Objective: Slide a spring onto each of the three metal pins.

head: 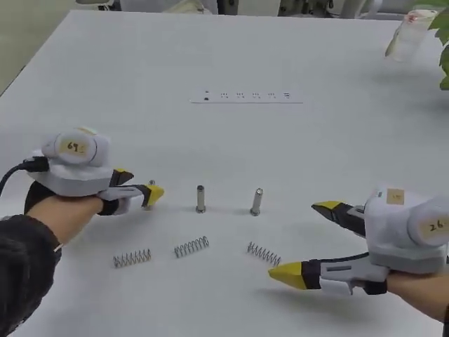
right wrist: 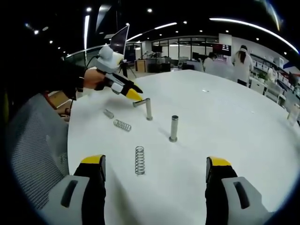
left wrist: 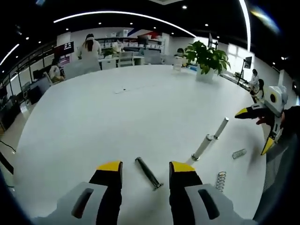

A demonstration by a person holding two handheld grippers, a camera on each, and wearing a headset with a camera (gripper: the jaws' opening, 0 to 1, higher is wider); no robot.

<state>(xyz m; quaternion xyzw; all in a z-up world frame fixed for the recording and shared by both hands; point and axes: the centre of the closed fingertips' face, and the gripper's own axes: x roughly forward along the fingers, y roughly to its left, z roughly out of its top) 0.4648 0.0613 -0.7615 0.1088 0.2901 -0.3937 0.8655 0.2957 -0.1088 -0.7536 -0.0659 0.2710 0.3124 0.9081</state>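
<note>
White table [head: 231,56], open office behind.
Left gripper [left wrist: 146,166]: left of the middle pin [head: 200,199], jaws apart on either side of the left pin [left wrist: 149,173], not gripping it.
Right gripper [head: 303,240]: right of and nearer than the middle pin, jaws wide apart, empty.
Right pin [head: 257,201]: just right of the middle pin, upright.
Springs [head: 191,246], three: flat in a row nearer than the middle pin, none threaded.
Handling: probably best to pinch one spring lightly mid-coil, steady the pin, and lower the coil in line with its axis.

My head camera looks forward and down at the white table [head: 224,140]; my two gripper cameras sit low, near its surface, facing each other; all share the pins [head: 200,199] and springs [head: 191,246].
</note>
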